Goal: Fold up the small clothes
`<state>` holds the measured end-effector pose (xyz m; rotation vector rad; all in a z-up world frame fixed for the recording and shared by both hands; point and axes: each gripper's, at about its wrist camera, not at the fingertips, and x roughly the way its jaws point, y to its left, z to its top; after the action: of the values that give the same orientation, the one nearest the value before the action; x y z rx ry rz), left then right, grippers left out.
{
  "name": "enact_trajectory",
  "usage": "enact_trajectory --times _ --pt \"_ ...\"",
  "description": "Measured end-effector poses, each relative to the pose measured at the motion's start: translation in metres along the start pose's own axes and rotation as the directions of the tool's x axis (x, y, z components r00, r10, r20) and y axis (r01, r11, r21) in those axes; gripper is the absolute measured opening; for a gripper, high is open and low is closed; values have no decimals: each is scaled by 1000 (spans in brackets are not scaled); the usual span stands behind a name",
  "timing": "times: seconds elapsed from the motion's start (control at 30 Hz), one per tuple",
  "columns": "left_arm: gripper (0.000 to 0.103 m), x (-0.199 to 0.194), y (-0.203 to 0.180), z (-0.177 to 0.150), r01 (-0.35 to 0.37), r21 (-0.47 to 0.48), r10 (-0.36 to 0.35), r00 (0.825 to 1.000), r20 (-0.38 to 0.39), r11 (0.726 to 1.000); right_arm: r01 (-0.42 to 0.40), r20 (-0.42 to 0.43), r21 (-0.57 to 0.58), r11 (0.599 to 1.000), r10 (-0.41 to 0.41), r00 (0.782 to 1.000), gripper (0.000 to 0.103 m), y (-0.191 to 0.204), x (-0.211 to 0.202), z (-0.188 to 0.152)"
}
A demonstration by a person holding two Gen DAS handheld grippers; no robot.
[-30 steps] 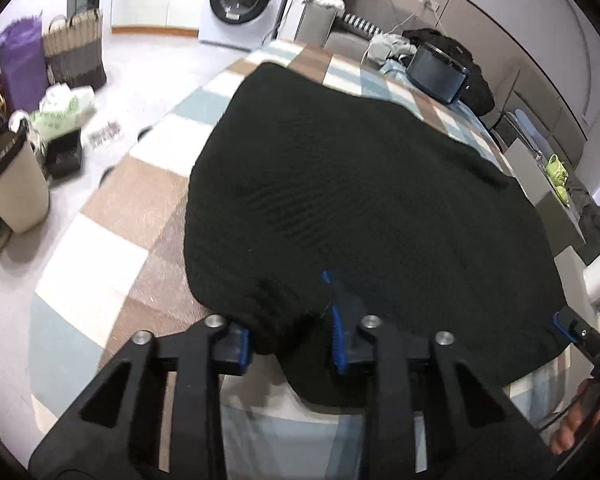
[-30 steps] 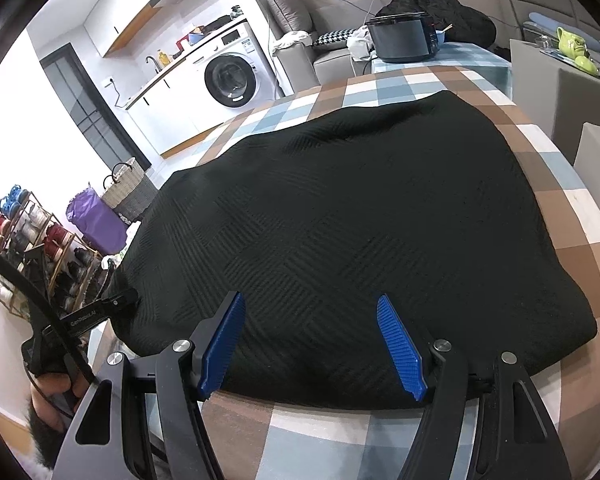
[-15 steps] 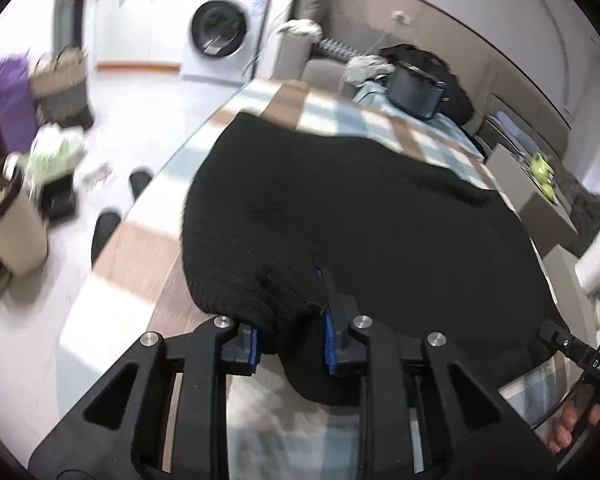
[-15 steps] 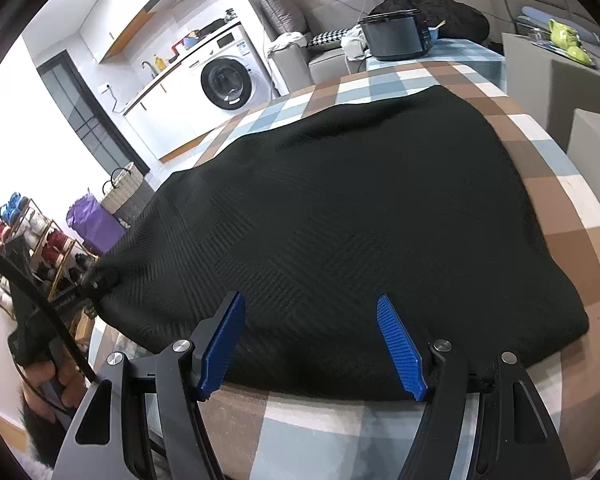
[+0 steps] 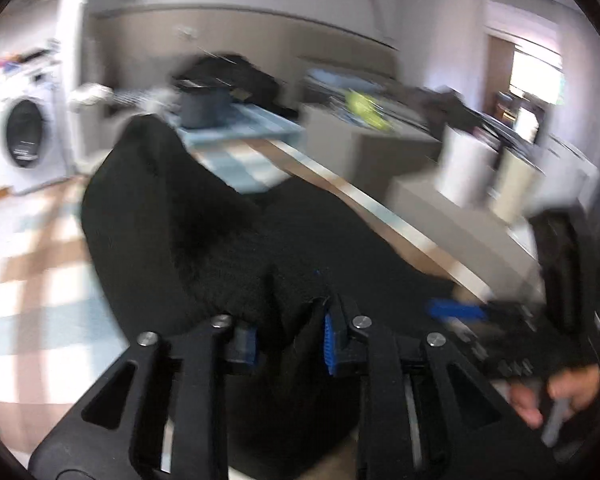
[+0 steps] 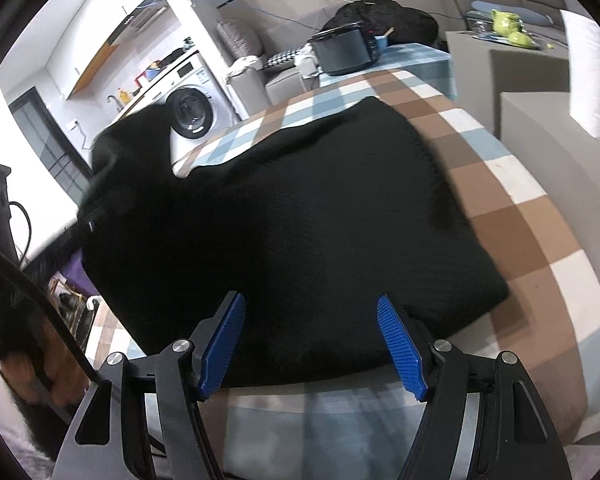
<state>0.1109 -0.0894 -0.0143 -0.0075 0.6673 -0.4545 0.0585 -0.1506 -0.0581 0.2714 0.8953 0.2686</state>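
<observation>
A black knitted garment [image 6: 308,220] lies on the checked tablecloth [image 6: 520,208]. My left gripper [image 5: 288,340] is shut on the garment's near left corner and holds it raised, so the cloth [image 5: 172,220] hangs up off the table in a fold. In the right wrist view that lifted corner [image 6: 116,152] stands up at the left. My right gripper [image 6: 312,340] is open, its blue pads [image 6: 224,340] either side of the garment's near edge, holding nothing. The left wrist view is motion-blurred.
A washing machine [image 6: 190,110] stands beyond the table. A dark appliance [image 6: 342,54] sits at the table's far end. Grey boxes [image 6: 540,120] and white cylinders [image 5: 464,172] stand to the right. My right gripper also shows in the left wrist view [image 5: 456,310].
My left gripper has lifted the garment's left corner up and swung it to the right over the cloth. The right gripper has stayed open at the near edge.
</observation>
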Motion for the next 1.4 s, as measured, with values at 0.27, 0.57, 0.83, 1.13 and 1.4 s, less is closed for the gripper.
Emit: enact_trajectory --times 0.27,0.57,0.83,1.13,1.4 --pt "55 -21 15 -31 69 -116 -77 995 -64 991 -85 13 79 993 84 996 71 -22 -9 10" --pt "61 -42 98 -59 -143 -285 108 985 -135 948 -239 -51 197 951 253 966 70 -25 26 21" --pt "61 -47 128 -77 -181 -348 138 980 -145 920 -156 -94 121 980 168 981 7 -2 49 27" --pt "61 -9 94 -64 -152 -234 94 966 -242 960 10 -102 82 997 -1 995 7 -16 16 21" --pt "61 15 66 -74 -97 -179 35 946 -322 979 10 -4 37 999 -10 1000 38 -16 -7 39"
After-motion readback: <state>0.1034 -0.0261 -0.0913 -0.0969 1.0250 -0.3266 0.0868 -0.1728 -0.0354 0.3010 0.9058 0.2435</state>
